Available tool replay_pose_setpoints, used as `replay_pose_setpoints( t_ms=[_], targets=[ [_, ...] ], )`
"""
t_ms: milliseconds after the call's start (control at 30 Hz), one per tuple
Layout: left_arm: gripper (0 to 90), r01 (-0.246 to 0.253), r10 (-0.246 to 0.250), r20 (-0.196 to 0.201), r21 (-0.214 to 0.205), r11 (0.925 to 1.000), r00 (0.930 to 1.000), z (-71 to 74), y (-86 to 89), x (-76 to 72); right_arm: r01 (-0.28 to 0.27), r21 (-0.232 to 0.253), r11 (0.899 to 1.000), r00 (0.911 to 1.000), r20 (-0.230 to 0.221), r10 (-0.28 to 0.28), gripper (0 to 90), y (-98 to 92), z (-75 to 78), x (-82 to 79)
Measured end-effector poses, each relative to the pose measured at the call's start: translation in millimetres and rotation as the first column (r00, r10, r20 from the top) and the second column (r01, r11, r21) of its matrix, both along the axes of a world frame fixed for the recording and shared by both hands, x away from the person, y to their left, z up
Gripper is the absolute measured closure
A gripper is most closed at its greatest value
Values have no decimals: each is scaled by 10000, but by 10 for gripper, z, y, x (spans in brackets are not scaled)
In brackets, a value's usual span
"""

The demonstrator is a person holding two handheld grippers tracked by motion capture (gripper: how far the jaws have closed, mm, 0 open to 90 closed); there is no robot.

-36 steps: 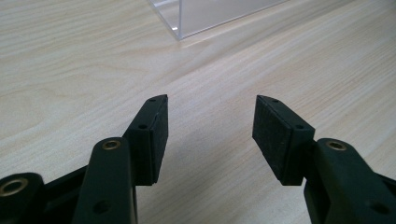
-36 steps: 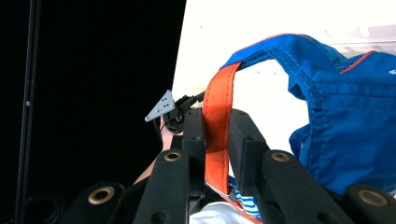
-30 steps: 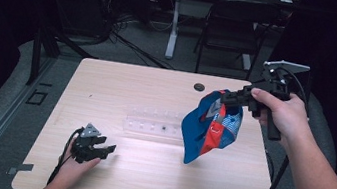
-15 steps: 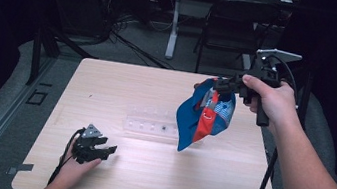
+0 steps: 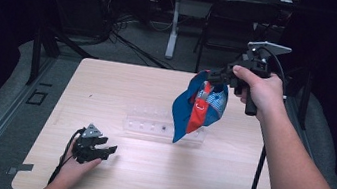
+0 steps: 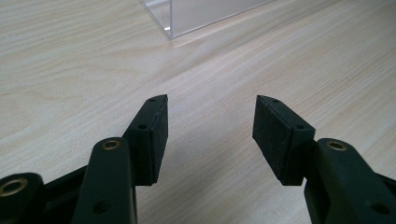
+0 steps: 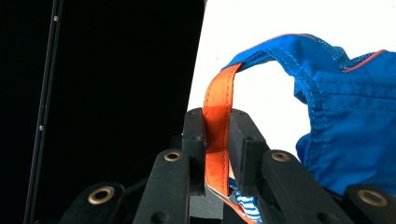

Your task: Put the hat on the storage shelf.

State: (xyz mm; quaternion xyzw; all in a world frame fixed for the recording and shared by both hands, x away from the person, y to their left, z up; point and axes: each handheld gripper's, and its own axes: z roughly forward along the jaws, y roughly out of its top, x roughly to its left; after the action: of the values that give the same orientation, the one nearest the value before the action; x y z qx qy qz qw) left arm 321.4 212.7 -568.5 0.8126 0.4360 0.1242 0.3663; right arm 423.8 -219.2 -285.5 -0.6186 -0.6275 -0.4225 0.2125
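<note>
Right tool (image 5: 215,76) is clamping the orange strap (image 7: 217,135); blue bag (image 5: 199,109) is hanging below, above clear tray (image 5: 152,125). Left tool (image 5: 108,151) is resting wide, w/ nothing inside.

Left gripper (image 6: 210,126) jaws apart over bare table (image 6: 70,70) — clear box (image 6: 196,16) corner ahead.

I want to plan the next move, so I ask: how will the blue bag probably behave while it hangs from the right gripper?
The blue bag is probably floppy: it hangs in loose folds below the right gripper. It seems light, since the pinched orange strap alone carries it. It may swing when moved, as it hangs free above the table.
</note>
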Motion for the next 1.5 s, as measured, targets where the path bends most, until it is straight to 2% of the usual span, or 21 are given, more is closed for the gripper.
replay_pose_setpoints(
  t_ms=[333, 667, 833, 967, 1000, 1067, 1100, 1133, 1233, 1267, 1300, 1333, 1367, 1400, 1433, 1467, 1500],
  targets=[
    [460, 130, -131, 65, 50, 9999, 9999, 3, -38, -14, 35, -50, 10000, 9999, 163, -34, 779, 188, 39, 99],
    [460, 142, -142, 131, 7, 9999, 9998, 5, -48, -14, 117, -91, 9999, 9996, 266, -114, 779, 274, 57, 155],
    [460, 234, -232, 208, -74, 9997, 9995, 20, -67, -26, 196, -495, 9986, 9996, 231, -185, 779, 310, -12, 187],
    [462, 406, -400, 357, -168, 9990, 9986, 45, -133, -44, 289, -531, 9982, 9993, 242, -276, 779, 312, -40, 193],
    [462, 636, -626, 577, -166, 9978, 9964, 81, -197, -60, 223, -505, 9985, 9995, 241, -211, 779, 308, -57, 196],
    [464, 736, -727, 610, -128, 9972, 9955, 101, -223, -67, 265, -457, 9986, 9994, 217, -256, 779, 313, -66, 196],
    [468, 897, -881, 857, -156, 9958, 9924, 140, -308, -87, 273, -433, 9987, 9994, 221, -264, 779, 319, -84, 199],
    [469, 897, -881, 857, -156, 9958, 9924, 140, -308, -87, 273, -433, 9987, 9994, 221, -264, 779, 319, -84, 199],
    [473, 1309, -1284, 1239, -125, 9913, 9840, 263, -493, -99, 237, -386, 9990, 9995, 221, -229, 779, 330, -118, 208],
    [480, 1309, -1284, 1239, -125, 9913, 9840, 263, -493, -99, 237, -386, 9990, 9995, 221, -229, 779, 330, -118, 208],
    [485, 1504, -1464, 1489, -160, 9885, 9779, 331, -594, -94, 142, -329, 9994, 9996, 236, -134, 779, 332, -139, 211],
    [488, 1504, -1464, 1489, -160, 9885, 9779, 331, -594, -94, 142, -329, 9994, 9996, 236, -134, 779, 332, -139, 211],
    [488, 1712, -1657, 1632, -206, 9850, 9726, 386, -702, -80, 178, -281, 9994, 9996, 225, -171, 779, 339, -146, 214],
    [491, 1712, -1657, 1632, -206, 9850, 9726, 386, -702, -80, 178, -281, 9994, 9996, 225, -171, 779, 339, -146, 214],
    [500, 1891, -1817, 1780, -252, 9816, 9671, 425, -816, -60, 140, -288, 9995, 9997, 225, -134, 779, 339, -143, 216],
    [505, 1891, -1817, 1780, -252, 9816, 9671, 425, -816, -60, 140, -288, 9995, 9997, 225, -134, 779, 339, -143, 216],
    [520, 1972, -1897, 1938, -196, 9802, 9625, 451, -940, -27, 94, -332, 9994, 9997, 218, -87, 779, 340, -139, 217]
  ],
)
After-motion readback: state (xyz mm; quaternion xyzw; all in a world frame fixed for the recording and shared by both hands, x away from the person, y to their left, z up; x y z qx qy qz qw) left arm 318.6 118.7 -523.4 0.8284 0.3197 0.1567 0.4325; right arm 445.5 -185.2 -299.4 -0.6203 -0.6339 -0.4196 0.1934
